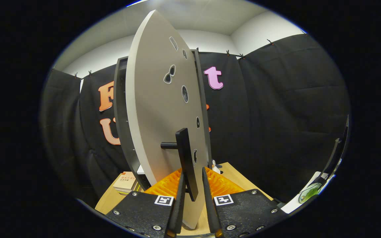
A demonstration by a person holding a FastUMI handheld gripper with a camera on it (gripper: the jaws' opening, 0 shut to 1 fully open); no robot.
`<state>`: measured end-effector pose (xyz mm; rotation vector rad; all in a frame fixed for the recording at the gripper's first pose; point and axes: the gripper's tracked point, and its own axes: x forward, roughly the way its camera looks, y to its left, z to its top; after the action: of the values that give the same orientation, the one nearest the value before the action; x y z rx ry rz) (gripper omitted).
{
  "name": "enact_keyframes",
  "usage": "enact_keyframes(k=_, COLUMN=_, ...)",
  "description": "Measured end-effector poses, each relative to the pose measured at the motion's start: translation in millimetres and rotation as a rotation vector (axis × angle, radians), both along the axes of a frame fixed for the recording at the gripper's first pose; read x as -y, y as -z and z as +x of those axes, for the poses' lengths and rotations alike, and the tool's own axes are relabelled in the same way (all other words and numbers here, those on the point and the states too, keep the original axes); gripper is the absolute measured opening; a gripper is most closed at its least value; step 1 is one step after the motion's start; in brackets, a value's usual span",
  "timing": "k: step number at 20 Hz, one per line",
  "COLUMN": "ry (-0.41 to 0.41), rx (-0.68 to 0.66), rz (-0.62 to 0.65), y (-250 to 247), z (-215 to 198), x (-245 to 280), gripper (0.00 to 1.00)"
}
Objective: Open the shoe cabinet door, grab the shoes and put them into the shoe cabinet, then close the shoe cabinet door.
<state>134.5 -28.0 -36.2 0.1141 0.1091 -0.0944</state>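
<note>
My jaws [193, 185] sit nearly closed around the black bar handle [186, 162] of the pale grey cabinet door [157, 109], just ahead, ajar. I'd pinch firmly and follow the hinge's arc.

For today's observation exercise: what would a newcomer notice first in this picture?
The pale cabinet door, swung partly open on its dark shoe cabinet, dominates the scene. Its black handle stands between the fingers of the hand-held gripper, though contact can't be confirmed. A small stack of books lies beside the cabinet.
</note>
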Motion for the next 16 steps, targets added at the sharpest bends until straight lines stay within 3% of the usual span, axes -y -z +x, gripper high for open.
enact_keyframes(k=5, ry=0.030, rx=0.001, rz=0.009, y=-1.9, z=-3.0, x=23.9, gripper=0.30)
enact_keyframes(k=11, ry=0.124, rx=-0.007, rz=-0.043, y=2.9, z=-8.7, x=68.8, gripper=0.30)
enact_keyframes(k=16, ry=0.101, rx=0.000, rz=-0.017, y=-0.8, z=-14.1, x=77.4, gripper=0.26)
